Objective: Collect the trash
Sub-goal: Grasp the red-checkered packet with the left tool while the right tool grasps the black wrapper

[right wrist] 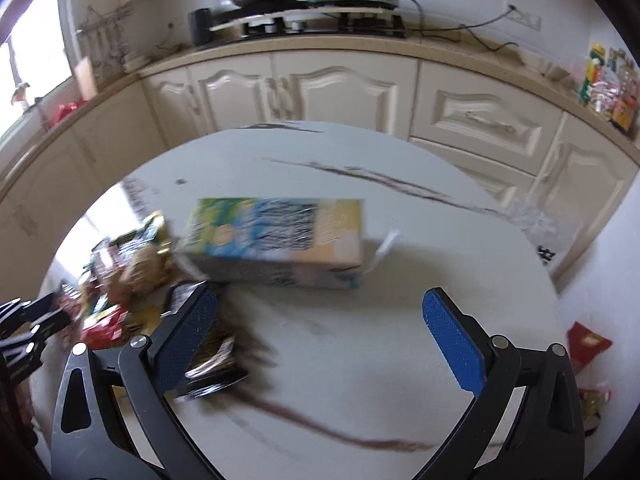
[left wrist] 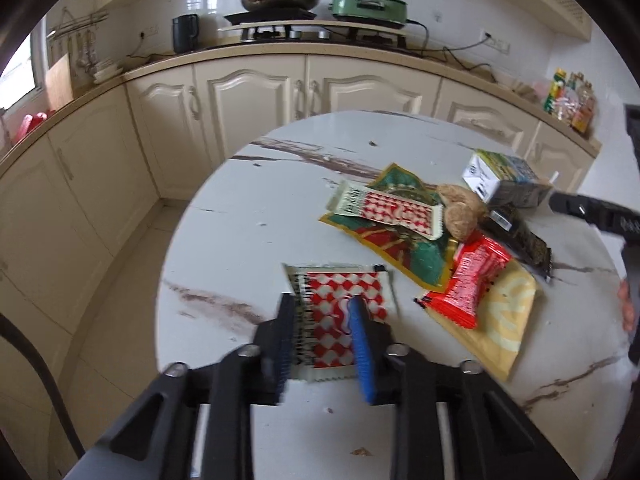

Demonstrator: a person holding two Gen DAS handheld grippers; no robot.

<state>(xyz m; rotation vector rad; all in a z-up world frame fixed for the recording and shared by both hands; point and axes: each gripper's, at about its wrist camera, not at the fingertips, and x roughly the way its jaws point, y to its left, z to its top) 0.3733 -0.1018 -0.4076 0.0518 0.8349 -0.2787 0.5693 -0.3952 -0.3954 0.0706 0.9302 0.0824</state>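
Left gripper (left wrist: 322, 312) jaws clenched on checkered wrapper (left wrist: 340, 304); right gripper (right wrist: 320, 312) jaws released, before carton (right wrist: 276, 240).

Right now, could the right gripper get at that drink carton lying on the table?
Probably yes: the right gripper is open, and the drink carton lies just ahead of it on bare table, nothing between them.
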